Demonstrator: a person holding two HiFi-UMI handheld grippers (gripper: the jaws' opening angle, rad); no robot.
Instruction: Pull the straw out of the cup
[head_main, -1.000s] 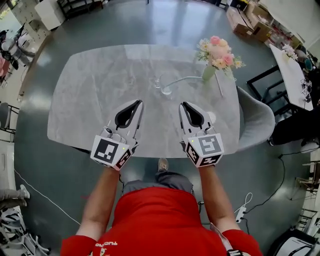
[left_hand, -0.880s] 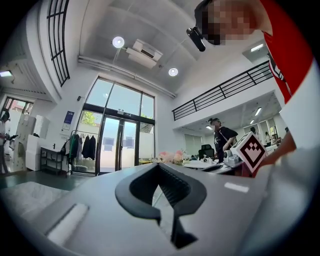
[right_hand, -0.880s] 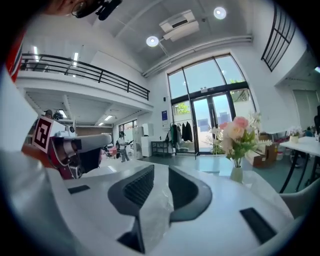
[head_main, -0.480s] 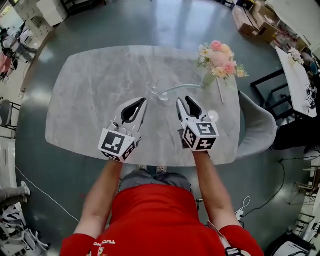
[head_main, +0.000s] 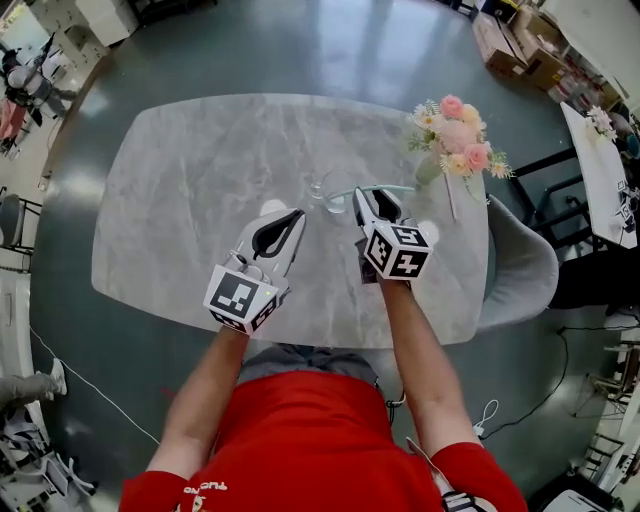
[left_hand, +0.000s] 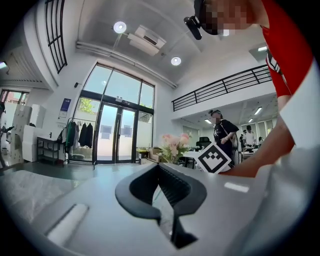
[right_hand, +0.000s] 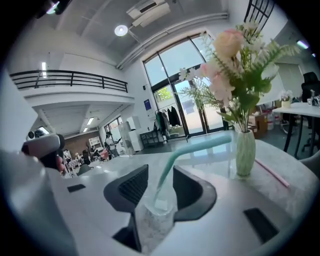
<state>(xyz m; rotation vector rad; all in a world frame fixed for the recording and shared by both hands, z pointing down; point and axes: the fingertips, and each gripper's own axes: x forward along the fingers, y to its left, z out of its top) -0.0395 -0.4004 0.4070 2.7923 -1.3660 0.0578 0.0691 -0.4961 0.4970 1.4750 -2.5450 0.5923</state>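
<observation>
The right gripper (head_main: 364, 196) has come up beside the cup (head_main: 330, 190), its fingers opening wide around the straw (right_hand: 200, 145) to grip it, while the left gripper (head_main: 290, 216), near the cup, keeps its fingers together.

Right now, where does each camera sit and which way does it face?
Head view: on the person's head, facing steeply down at the table; both forearms, left hand-held gripper, right hand-held gripper show.
Left gripper view: rides that hand-held gripper, looking across the table past its shut jaws; the person's arm shows.
Right gripper view: rides that hand-held gripper, facing the cup and straw between its opening jaws.
All three share the flowers.
</observation>
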